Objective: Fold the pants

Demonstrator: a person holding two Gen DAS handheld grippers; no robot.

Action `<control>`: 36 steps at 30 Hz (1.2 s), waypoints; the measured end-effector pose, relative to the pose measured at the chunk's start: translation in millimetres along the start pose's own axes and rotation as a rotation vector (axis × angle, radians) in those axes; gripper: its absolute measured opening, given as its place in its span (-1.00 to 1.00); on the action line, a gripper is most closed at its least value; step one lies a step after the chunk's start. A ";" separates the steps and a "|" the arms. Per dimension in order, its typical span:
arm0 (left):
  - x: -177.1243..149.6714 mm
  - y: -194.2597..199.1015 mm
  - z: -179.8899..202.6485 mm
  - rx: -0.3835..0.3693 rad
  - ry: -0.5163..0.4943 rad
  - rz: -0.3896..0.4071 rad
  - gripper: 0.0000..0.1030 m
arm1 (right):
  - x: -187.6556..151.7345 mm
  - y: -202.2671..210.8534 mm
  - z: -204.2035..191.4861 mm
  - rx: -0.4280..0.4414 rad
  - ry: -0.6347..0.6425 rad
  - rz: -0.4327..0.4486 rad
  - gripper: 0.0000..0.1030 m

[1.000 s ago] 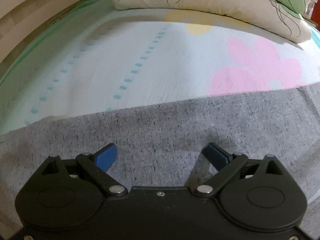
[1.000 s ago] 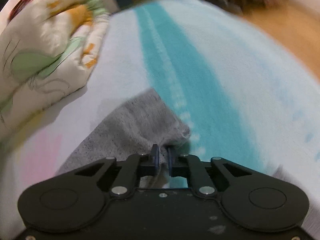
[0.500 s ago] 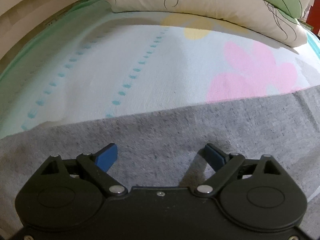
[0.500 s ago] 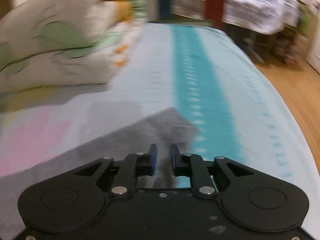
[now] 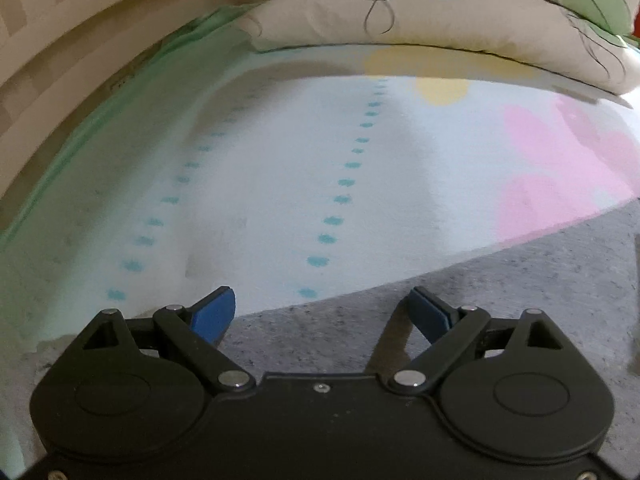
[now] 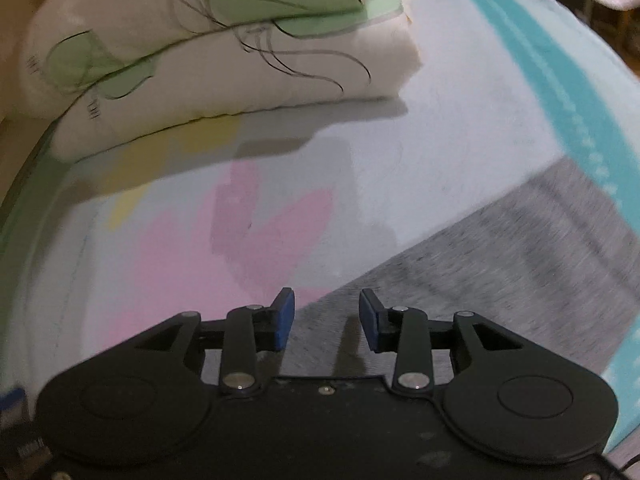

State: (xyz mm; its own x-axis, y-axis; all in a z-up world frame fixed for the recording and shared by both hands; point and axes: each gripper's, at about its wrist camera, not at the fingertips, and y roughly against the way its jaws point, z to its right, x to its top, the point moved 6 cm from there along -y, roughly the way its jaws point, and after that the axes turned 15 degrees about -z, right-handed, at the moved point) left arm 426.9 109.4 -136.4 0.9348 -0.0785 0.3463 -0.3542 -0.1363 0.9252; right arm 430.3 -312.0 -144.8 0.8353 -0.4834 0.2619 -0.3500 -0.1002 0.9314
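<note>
While the right tongs [image 6: 326, 316] are opening with nothing clamped, the left tongs [image 5: 324, 312] stand wide apart and empty — both over the grey pants [image 6: 500, 264] lying flat on the bed sheet [image 5: 260, 184], near the pillow [image 6: 224, 60]. Fold looks partly done — more folds likely left. No readable writing.

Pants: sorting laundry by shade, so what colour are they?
Heathered grey with dark flecks, clearest on the pants in the left wrist view.
</note>
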 end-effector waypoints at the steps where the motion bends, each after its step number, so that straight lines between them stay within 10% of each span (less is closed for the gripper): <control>1: 0.0 -3.9 -2.3 -0.013 0.007 -0.010 0.83 | 1.2 -5.4 -0.6 0.002 -0.031 -0.005 -0.25; 8: -4.9 -15.0 3.7 0.013 -0.079 0.032 0.92 | 4.7 -23.7 -8.8 -0.178 -0.037 -0.027 -0.60; 11: -4.7 -12.9 4.9 -0.129 -0.067 0.032 0.12 | 6.3 -22.9 -7.8 -0.184 -0.004 -0.021 -0.97; 13: -4.1 -6.2 8.8 -0.213 -0.066 0.044 -0.75 | 6.0 -18.4 -1.1 -0.135 -0.032 -0.006 -0.97; 15: -2.6 -1.5 13.3 -0.185 -0.085 0.072 -0.94 | 5.1 -11.3 -0.8 -0.113 -0.007 0.029 -0.98; 22: 14.9 7.7 -3.9 -0.155 0.034 0.170 -0.99 | 20.8 2.5 -14.8 -0.066 0.039 0.153 -0.98; 30: 9.7 8.7 -8.1 -0.133 0.047 0.102 -0.95 | 35.4 -19.0 -10.7 -0.041 0.002 0.157 -0.96; 36: -16.8 48.7 22.6 -0.169 -0.102 0.103 -0.76 | 17.7 39.0 32.3 -0.006 -0.010 0.219 -0.45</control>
State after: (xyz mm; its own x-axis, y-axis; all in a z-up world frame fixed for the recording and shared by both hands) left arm 393.3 81.7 -100.6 0.8836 -0.1837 0.4306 -0.4303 0.0439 0.9016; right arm 417.7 -352.5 -112.0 0.7350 -0.5019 0.4559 -0.5204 0.0133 0.8538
